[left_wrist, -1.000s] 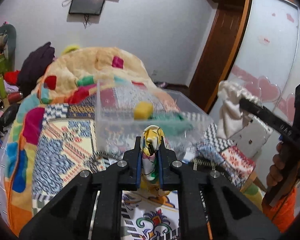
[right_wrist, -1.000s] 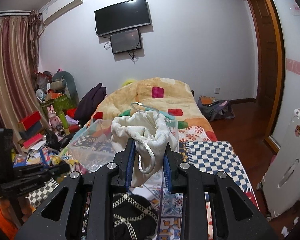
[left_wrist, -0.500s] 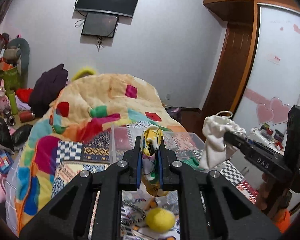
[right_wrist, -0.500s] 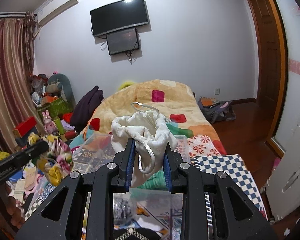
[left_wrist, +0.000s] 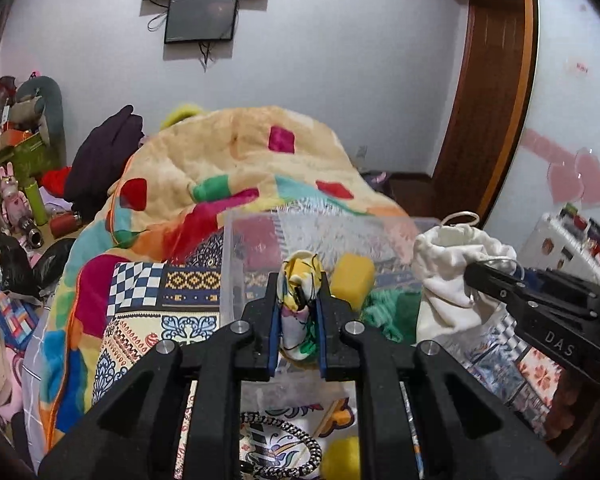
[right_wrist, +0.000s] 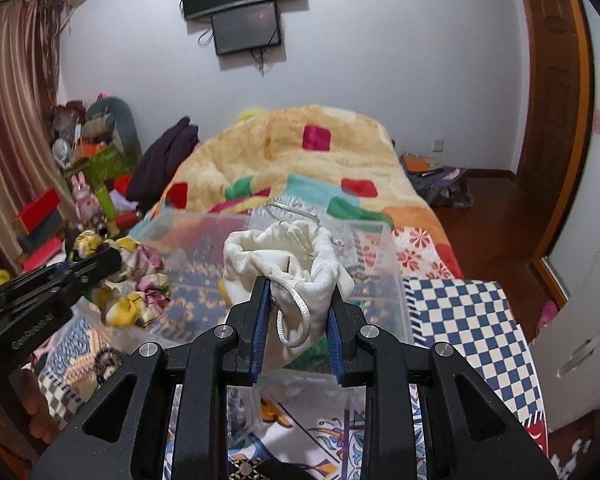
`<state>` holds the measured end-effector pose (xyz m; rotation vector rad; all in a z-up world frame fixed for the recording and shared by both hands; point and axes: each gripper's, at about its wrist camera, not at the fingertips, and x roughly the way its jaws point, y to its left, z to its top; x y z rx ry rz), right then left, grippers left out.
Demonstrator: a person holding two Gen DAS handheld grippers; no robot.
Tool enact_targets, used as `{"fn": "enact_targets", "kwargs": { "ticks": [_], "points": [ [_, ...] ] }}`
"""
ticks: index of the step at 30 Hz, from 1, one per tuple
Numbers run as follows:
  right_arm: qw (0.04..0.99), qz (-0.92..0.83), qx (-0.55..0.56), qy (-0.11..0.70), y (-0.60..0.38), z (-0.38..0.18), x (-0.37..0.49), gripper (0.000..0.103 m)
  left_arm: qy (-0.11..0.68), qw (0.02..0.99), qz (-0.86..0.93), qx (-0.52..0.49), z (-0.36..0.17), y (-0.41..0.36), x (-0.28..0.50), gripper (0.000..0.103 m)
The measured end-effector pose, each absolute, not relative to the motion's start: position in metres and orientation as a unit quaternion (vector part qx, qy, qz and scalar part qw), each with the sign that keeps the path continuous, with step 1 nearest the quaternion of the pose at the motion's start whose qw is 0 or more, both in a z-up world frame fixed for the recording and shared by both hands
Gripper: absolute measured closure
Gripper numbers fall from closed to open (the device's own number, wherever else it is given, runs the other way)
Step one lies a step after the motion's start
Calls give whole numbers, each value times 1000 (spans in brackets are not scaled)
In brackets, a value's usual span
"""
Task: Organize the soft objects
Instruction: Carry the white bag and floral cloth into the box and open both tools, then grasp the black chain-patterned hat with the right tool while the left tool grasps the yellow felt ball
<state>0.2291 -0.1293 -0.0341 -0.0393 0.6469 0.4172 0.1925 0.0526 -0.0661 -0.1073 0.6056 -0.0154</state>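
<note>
White cloth, a drawstring pouch, sits pinched between your right gripper's jaws, while your left gripper is clamped on a floral fabric bundle. Both hang just ahead of the clear plastic bin, which holds a yellow block and green cloth. You look mid-delivery: next, carry each forward over the rim, then release. Both tools point level, side by side.
</note>
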Motion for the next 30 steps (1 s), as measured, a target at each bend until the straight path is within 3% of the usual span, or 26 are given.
{"fn": "enact_targets", "kwargs": {
  "ticks": [3, 8, 10, 14, 19, 24, 30],
  "points": [
    [920, 207, -29, 332, -126, -40, 232, 79, 307, 950, -13, -48, -70, 49, 193, 90],
    [913, 212, -41, 347, -123, -44, 234, 78, 322, 945, -30, -53, -73, 45, 192, 70],
    [910, 213, -45, 352, -121, -44, 234, 73, 319, 946, -32, -50, -71, 43, 189, 62],
    [912, 216, -36, 348, -126, -40, 232, 49, 304, 951, -37, -39, -63, 37, 178, 48],
    [921, 217, -41, 321, -132, -28, 220, 46, 286, 957, -41, -39, -50, 34, 164, 38],
    [932, 220, -35, 287, -144, -11, 200, 22, 269, 962, -41, -36, -41, 36, 142, 30],
    [930, 226, -56, 285, -153, -19, 178, 21, 286, 956, -48, -36, -53, 34, 122, 27]
  ]
}}
